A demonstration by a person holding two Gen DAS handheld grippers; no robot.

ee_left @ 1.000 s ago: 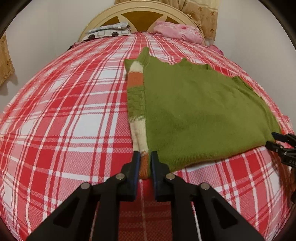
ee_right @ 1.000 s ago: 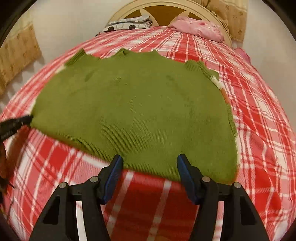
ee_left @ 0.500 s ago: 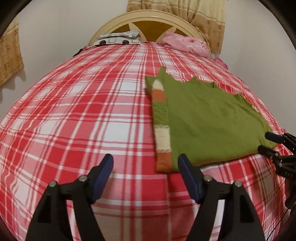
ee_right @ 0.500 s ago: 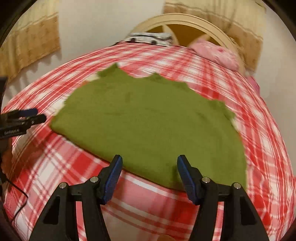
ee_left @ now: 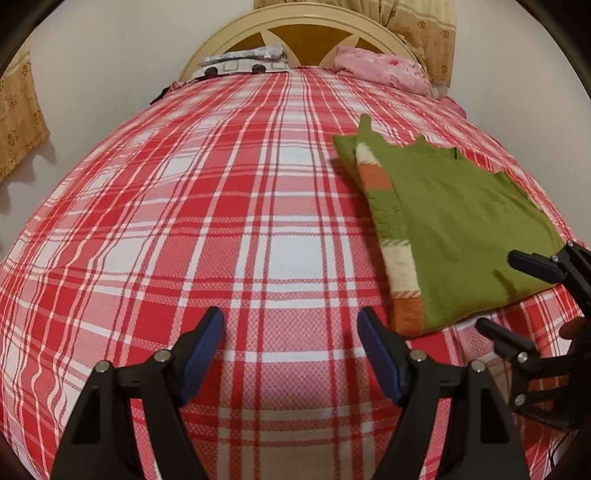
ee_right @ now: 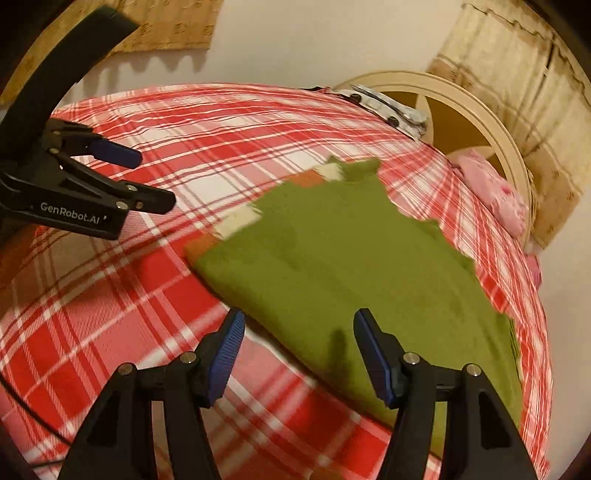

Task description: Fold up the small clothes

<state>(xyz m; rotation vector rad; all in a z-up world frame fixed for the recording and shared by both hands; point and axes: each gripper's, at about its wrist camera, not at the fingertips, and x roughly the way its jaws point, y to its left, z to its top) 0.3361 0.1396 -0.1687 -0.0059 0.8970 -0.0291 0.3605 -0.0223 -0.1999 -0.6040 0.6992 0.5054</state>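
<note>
The left gripper has its jaws spread wide with nothing between them, only the red and white plaid bedspread showing in the gap. The green sweater lies flat on the bed at about two o'clock from these jaws, just beyond the right-hand blue pad, not touched by it. Along the sweater's left side a striped sleeve in cream, orange and green is folded in over the body. The right gripper also stands with its jaws well apart and grips nothing; in its own view the sweater's hem edge lies in the gap between the pads, and the pads are clear of the cloth. That view is tilted and somewhat blurred. Seen from the left wrist, the right gripper enters at about four o'clock, its tips over the sweater's near right corner. Seen from the right wrist, the left gripper sits at about ten o'clock, above bare bedspread. At the far end of the bed stand a cream headboard, a pink pillow and a grey patterned pillow, with yellowish curtains behind.
</note>
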